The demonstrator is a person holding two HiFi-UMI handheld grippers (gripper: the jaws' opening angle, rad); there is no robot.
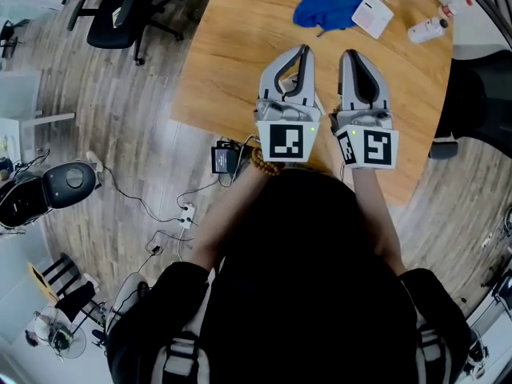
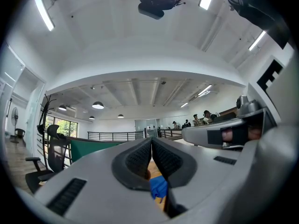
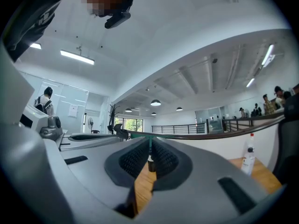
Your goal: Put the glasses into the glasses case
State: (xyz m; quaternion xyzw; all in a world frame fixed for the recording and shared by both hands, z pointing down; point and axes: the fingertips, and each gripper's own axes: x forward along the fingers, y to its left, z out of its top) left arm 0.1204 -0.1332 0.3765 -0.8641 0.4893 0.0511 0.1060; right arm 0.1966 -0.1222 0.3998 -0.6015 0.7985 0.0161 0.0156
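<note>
1. One wooden table [image 1: 240,62] takes up the upper middle of the head view, with plank floor on every side
2. Person [image 1: 312,294] in dark clothing at the near edge, a gripper in each hand; both grippers sit side by side over the near part of the table, well apart from the things on it
3. Black office chair [image 1: 120,10] on the floor off the table's far left corner
4. Left gripper [image 1: 302,50]: its own view [image 2: 152,141] shows the jaws pressed together at the tips, nothing pinched
5. Right gripper [image 1: 350,54]: its own view [image 3: 150,143] shows the jaws likewise pressed together, nothing between the pads
6. Blue cloth [image 1: 326,9], crumpled, on the far part of the table beyond both grippers; a strip of it shows under the left pads [image 2: 159,188]
7. White box [image 1: 373,15], flat and squarish, just beside the cloth's right edge; possibly the glasses case, cannot tell
8. Small white bottle [image 1: 428,29] with a red cap near the far right edge, upright in the right gripper view [image 3: 248,157]
9. No view lets me pick out the glasses
</note>
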